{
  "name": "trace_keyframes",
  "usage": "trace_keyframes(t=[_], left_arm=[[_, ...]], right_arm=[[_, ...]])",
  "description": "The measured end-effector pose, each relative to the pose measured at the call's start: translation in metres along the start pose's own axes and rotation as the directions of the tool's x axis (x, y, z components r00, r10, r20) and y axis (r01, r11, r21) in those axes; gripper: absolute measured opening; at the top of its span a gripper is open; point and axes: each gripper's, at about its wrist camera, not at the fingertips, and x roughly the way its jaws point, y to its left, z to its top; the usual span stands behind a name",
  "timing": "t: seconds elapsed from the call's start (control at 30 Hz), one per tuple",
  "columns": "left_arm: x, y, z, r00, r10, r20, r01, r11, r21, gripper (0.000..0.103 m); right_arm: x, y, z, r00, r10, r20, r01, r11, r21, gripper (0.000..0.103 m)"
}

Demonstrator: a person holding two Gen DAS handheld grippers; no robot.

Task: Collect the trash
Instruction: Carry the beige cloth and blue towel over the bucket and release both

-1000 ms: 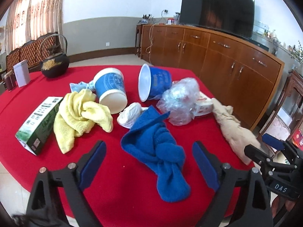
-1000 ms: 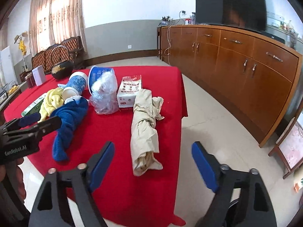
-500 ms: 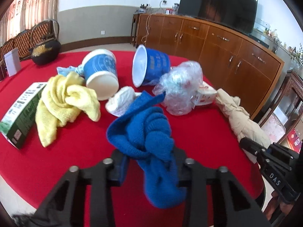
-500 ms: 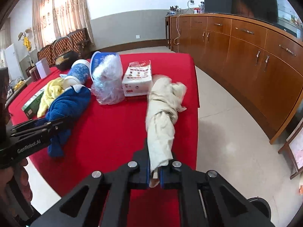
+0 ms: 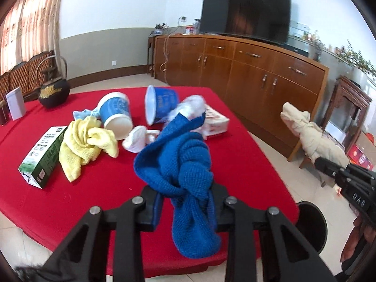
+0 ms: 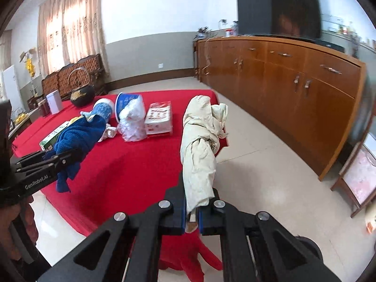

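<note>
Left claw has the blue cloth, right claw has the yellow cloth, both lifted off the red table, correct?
Not quite. The right claw is shut on the beige cloth, as the right wrist view shows. The yellow cloth lies on the red table beside the paper cup. The left claw does hold the blue cloth, lifted.

A red-clothed surface (image 5: 246,155) fills the near left of the room, with a dark round teapot (image 5: 54,92) and a small white card (image 5: 16,103) at its far left corner. A long wooden sideboard (image 5: 258,70) runs along the right wall, carrying a large black television (image 5: 245,14). Pale curtains (image 6: 68,30) hang at the far left.
</note>
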Motion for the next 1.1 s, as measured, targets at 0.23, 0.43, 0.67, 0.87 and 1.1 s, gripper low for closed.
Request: trace_keyframes(t=[0.23,0.43,0.67,0.87,1.1], left_arm=[[-0.020,-0.027,-0.005,0.999,-0.048,0.022,0.047,0.998,0.045,0.032],[-0.036,-0.052,-0.010,0.995,-0.092,0.034,0.089,0.992,0.091,0.032],[-0.047,-0.086,-0.016,0.985,-0.167,0.031,0.160,0.975,0.155,0.032],[-0.050,-0.126,-0.023,0.970,-0.244,0.018,0.235,0.950,0.203,0.032],[-0.048,-0.171,-0.035,0.945,-0.327,-0.012,0.319,0.912,0.258,0.032]], right_arm=[[-0.056,-0.028,-0.018,0.996,-0.080,0.037,0.079,0.996,0.044,0.007],[-0.096,-0.052,-0.039,0.989,-0.143,0.044,0.139,0.986,0.088,0.007],[-0.136,-0.080,-0.064,0.976,-0.216,0.035,0.209,0.968,0.138,0.007],[-0.168,-0.103,-0.087,0.961,-0.276,0.021,0.268,0.947,0.174,0.007],[-0.193,-0.134,-0.112,0.943,-0.334,-0.005,0.327,0.920,0.217,0.007]])
